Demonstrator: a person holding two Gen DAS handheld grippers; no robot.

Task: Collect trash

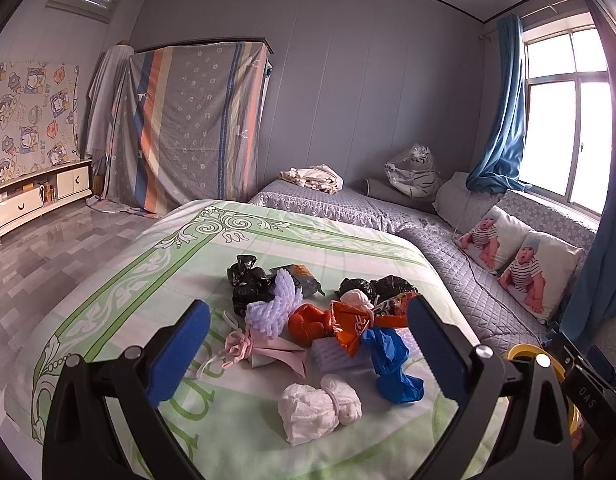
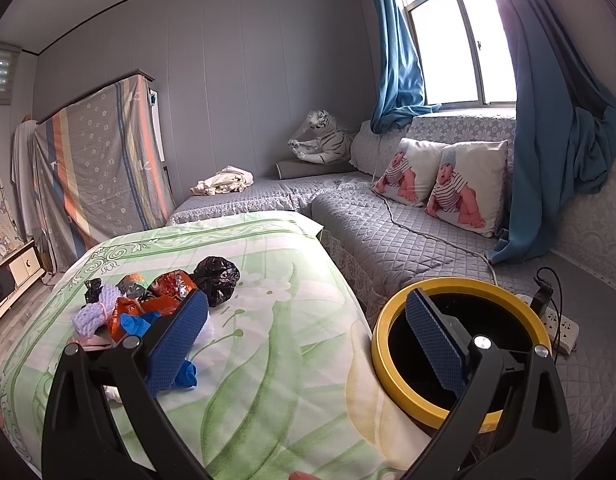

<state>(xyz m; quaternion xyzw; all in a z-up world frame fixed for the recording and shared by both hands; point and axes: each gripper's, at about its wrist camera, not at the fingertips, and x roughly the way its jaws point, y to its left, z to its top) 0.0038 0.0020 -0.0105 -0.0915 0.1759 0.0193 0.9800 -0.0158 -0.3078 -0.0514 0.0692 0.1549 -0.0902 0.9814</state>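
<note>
A pile of trash lies on the green floral cloth (image 1: 120, 280): a white crumpled wad (image 1: 318, 406), a blue glove (image 1: 392, 364), orange wrappers (image 1: 340, 322), black bags (image 1: 248, 284), a lilac knit piece (image 1: 274, 306) and a pink paper bundle (image 1: 264, 352). My left gripper (image 1: 308, 350) is open and empty, raised above the pile. My right gripper (image 2: 306, 342) is open and empty, between the pile (image 2: 148, 304) and a black bin with a yellow rim (image 2: 392, 376) standing at the cloth's right edge.
A grey quilted corner sofa (image 2: 388, 232) with two baby-print cushions (image 2: 464, 192) runs behind and to the right. A power strip (image 2: 560, 328) lies beside the bin. A covered wardrobe (image 1: 192, 128) and a low cabinet (image 1: 32, 200) stand at left.
</note>
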